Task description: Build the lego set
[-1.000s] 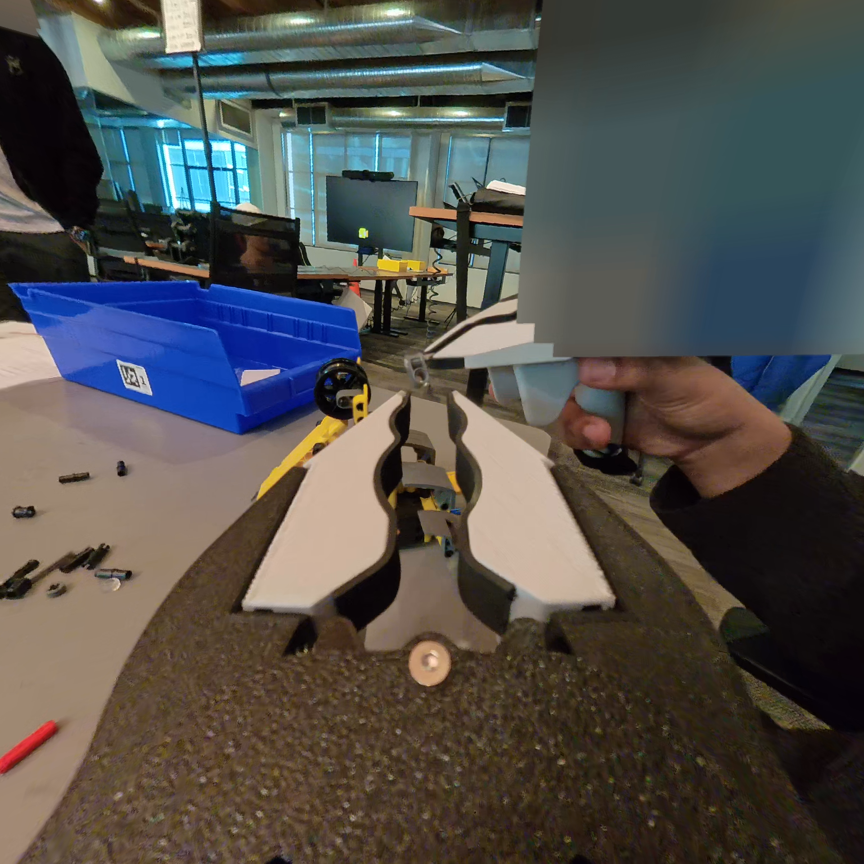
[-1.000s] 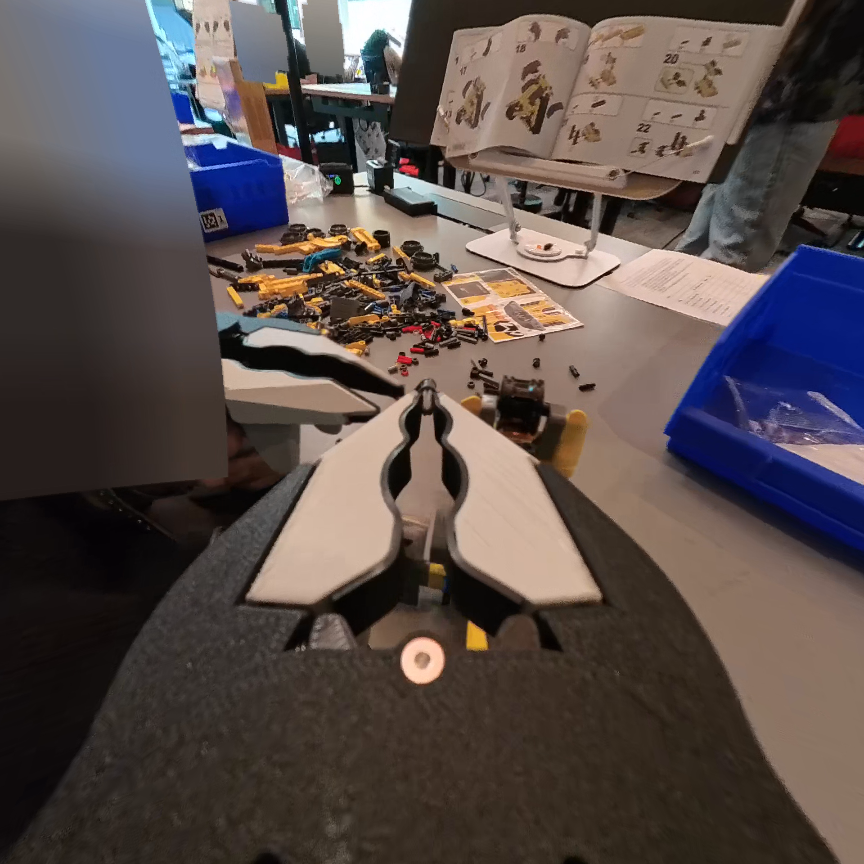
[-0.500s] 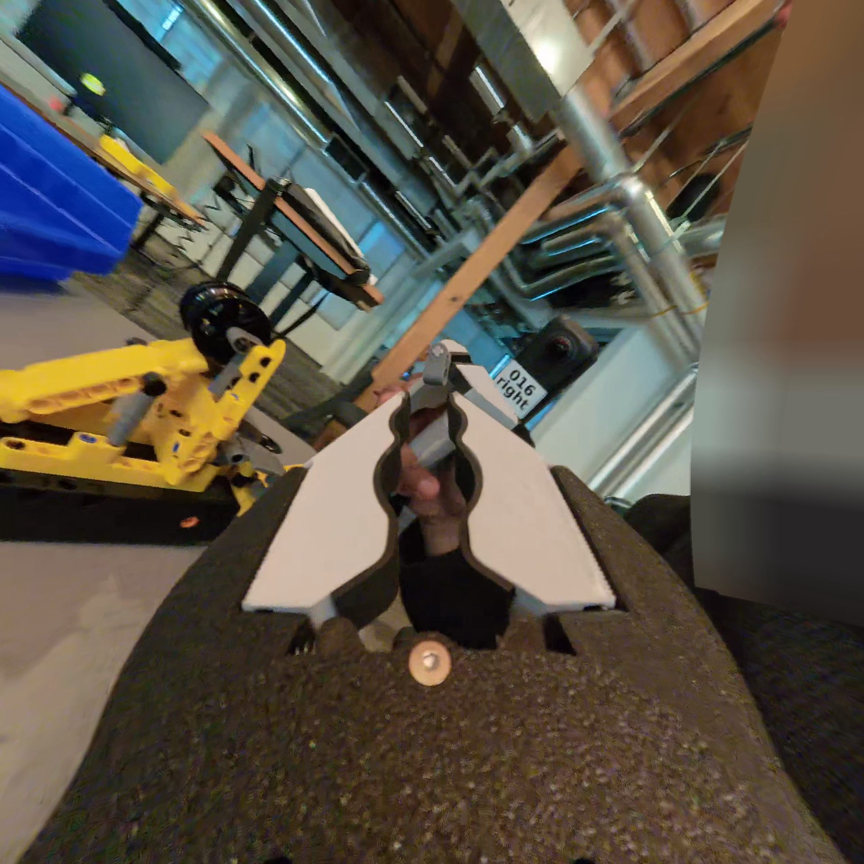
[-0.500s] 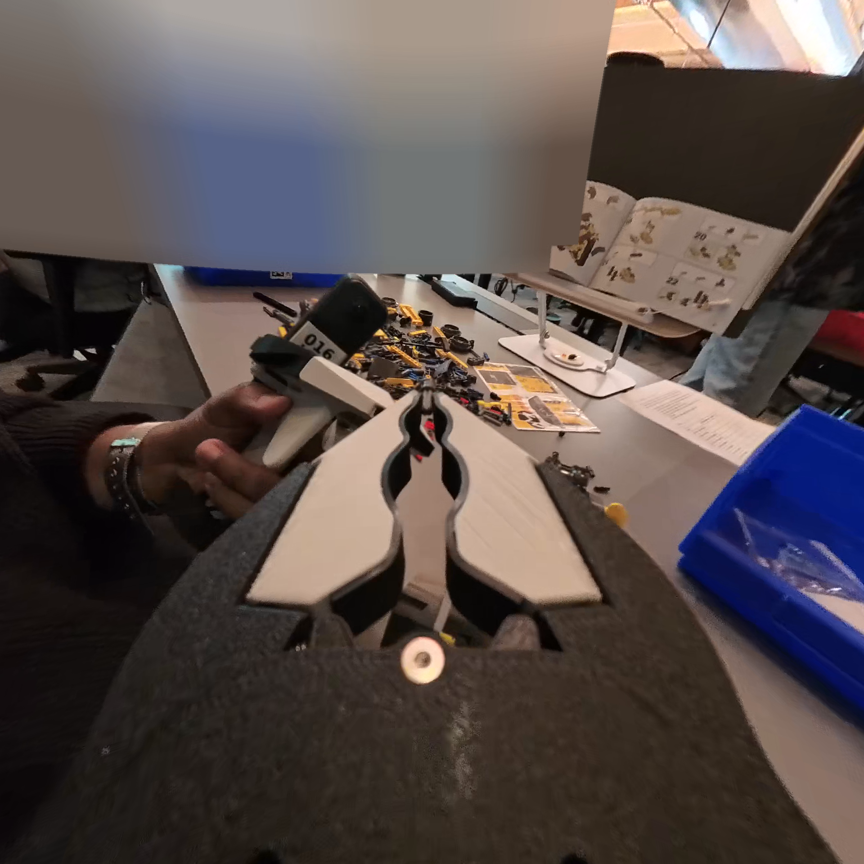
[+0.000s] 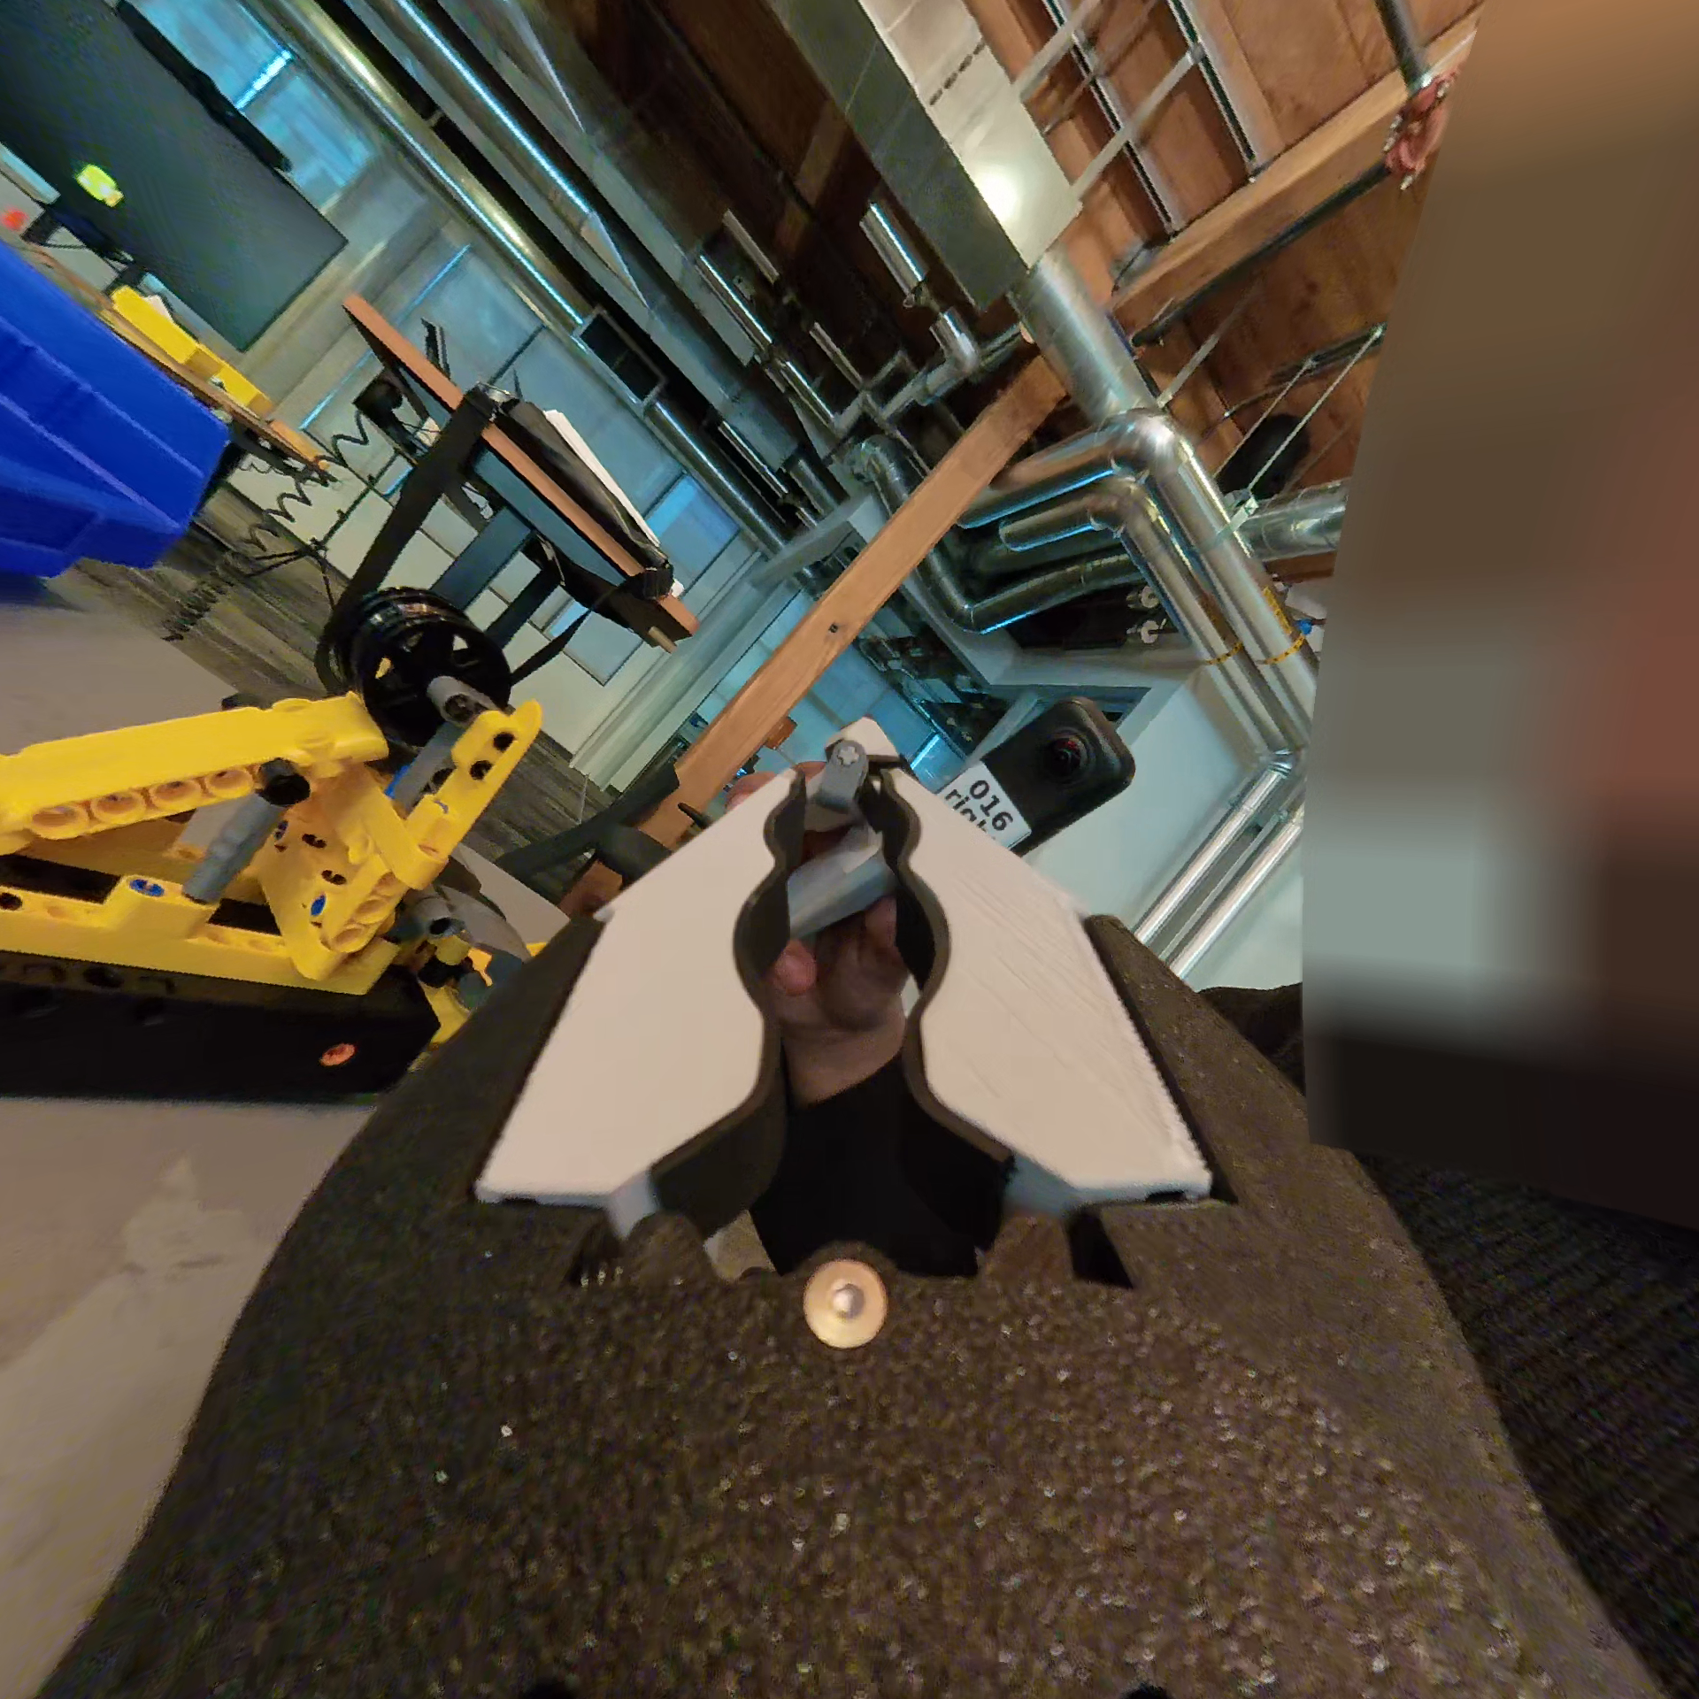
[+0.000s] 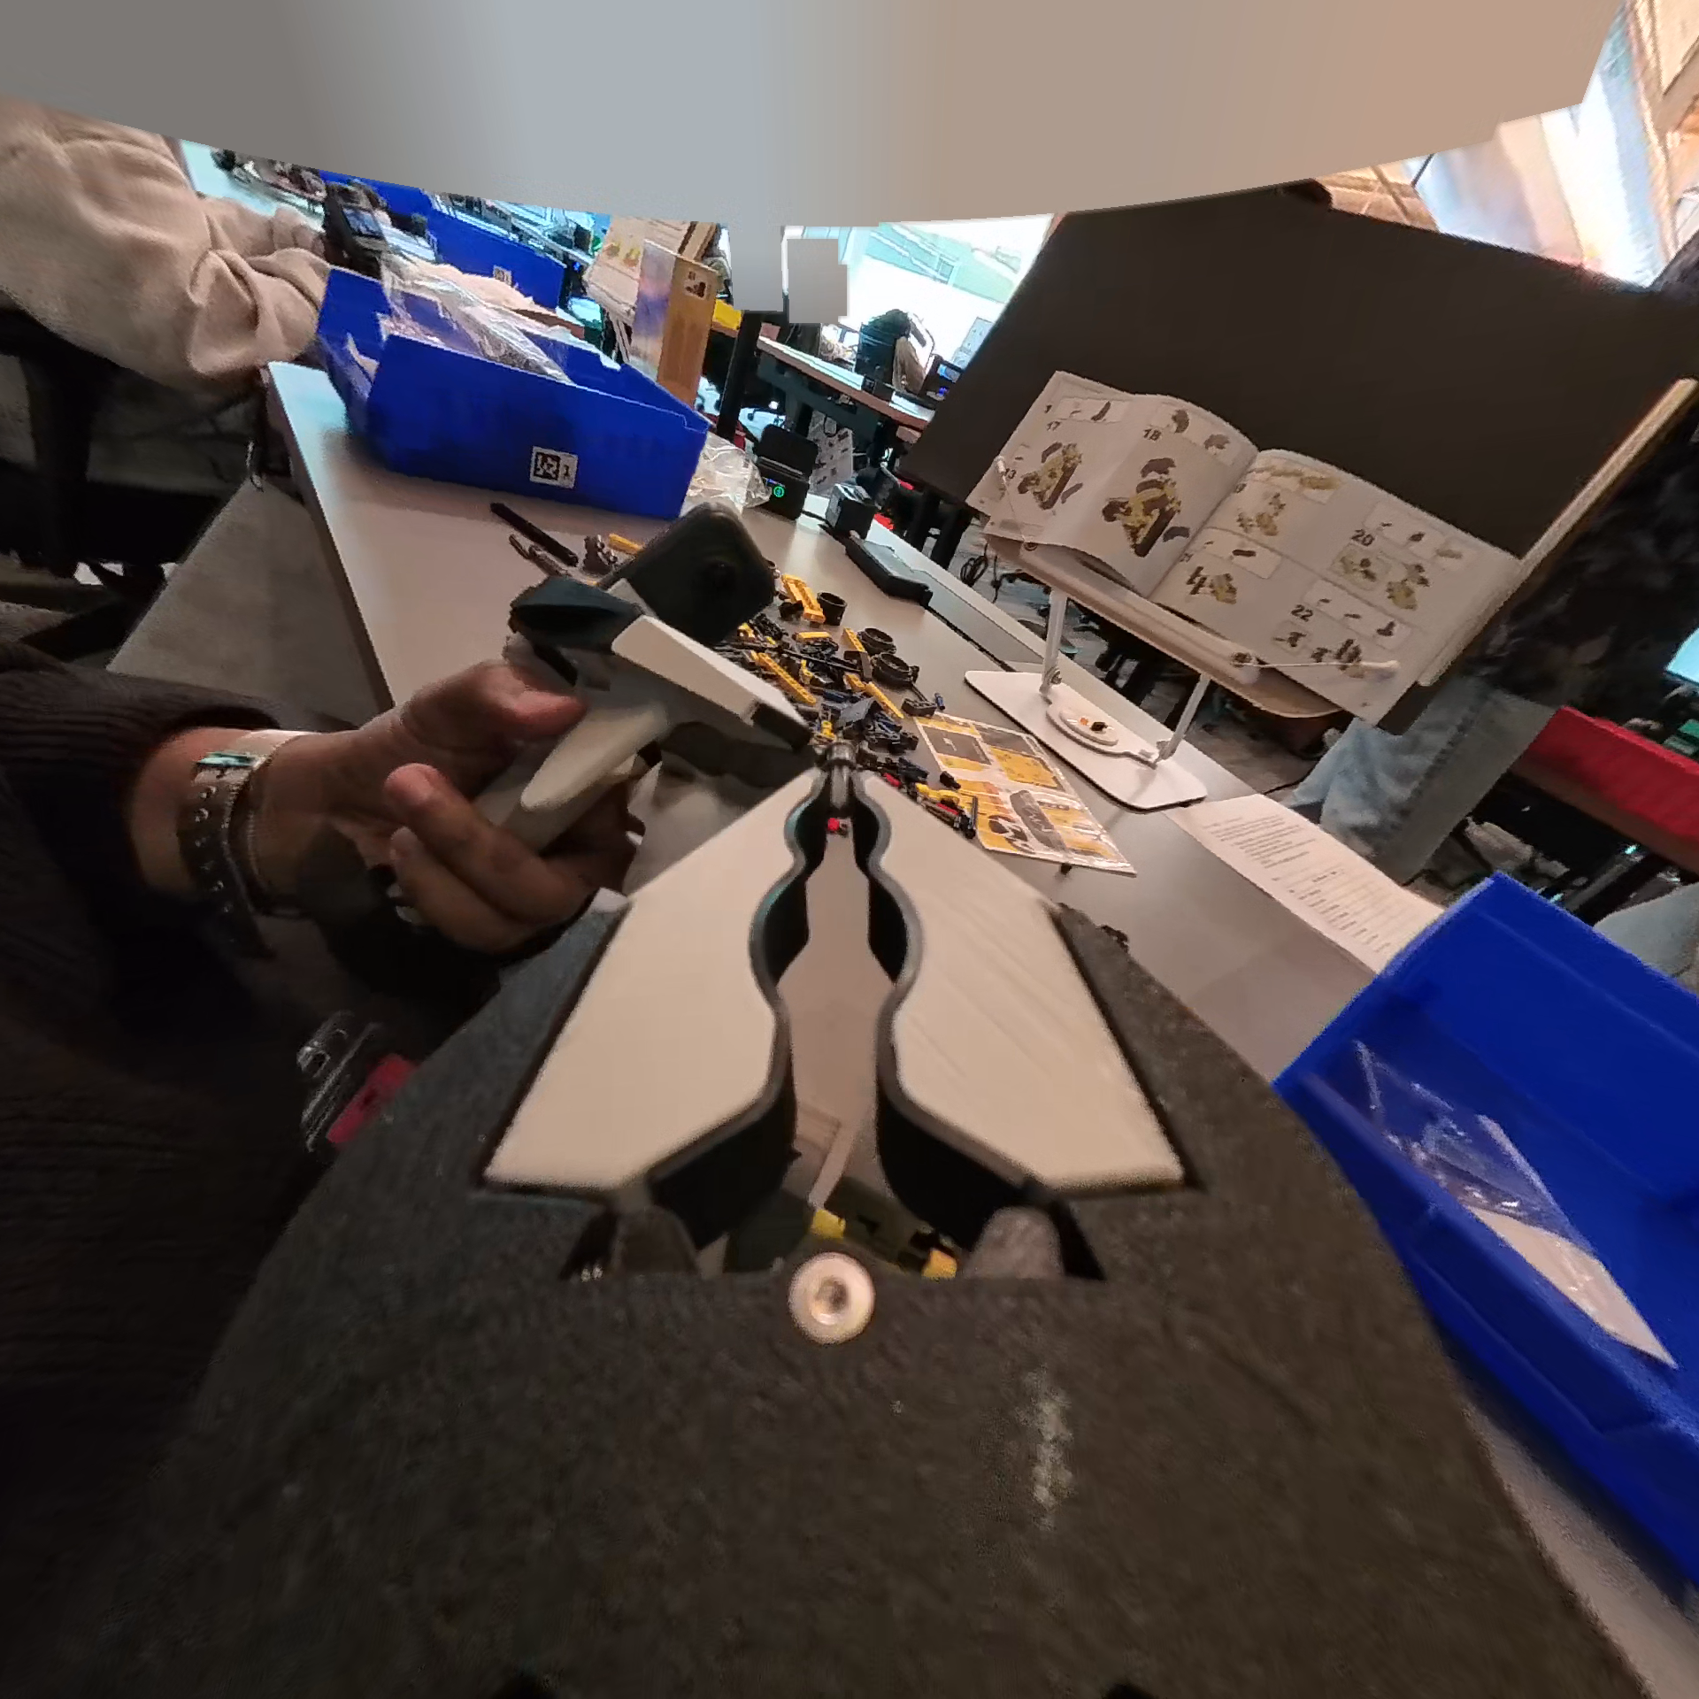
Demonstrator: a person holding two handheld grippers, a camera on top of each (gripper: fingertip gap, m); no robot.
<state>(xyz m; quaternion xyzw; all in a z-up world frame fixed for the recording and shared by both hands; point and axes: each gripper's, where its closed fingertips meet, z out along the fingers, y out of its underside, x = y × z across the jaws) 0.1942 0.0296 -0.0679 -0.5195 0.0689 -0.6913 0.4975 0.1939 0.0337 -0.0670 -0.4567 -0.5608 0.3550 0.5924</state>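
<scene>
My right gripper [image 6: 838,768] is shut on a small grey connector piece [image 6: 838,754] and holds it in the air above the table. My left gripper [image 5: 844,781] is tilted up toward the ceiling, its jaws a narrow gap apart. The grey piece [image 5: 841,777] sits between its tips; I cannot tell if they touch it. In the right wrist view the left gripper [image 6: 809,726] comes in from the left, held by a hand [image 6: 441,781]. A yellow and black brick-built model [image 5: 276,873] with a black wheel [image 5: 414,657] lies on the grey table, left of the left gripper.
A blue bin [image 6: 1517,1149] stands close on the right and another [image 6: 515,432] at the far left. Loose yellow and black parts [image 6: 827,653], a leaflet [image 6: 1011,791], a paper sheet [image 6: 1315,873] and an open booklet on a stand [image 6: 1195,515] lie ahead. A person sits at the far left. Both grippers' tips are close together, under 4 cm apart.
Both grippers rose from the table and tilted up. The left gripper left the model, which now lies to its left. The two tips came together at the grey piece.
</scene>
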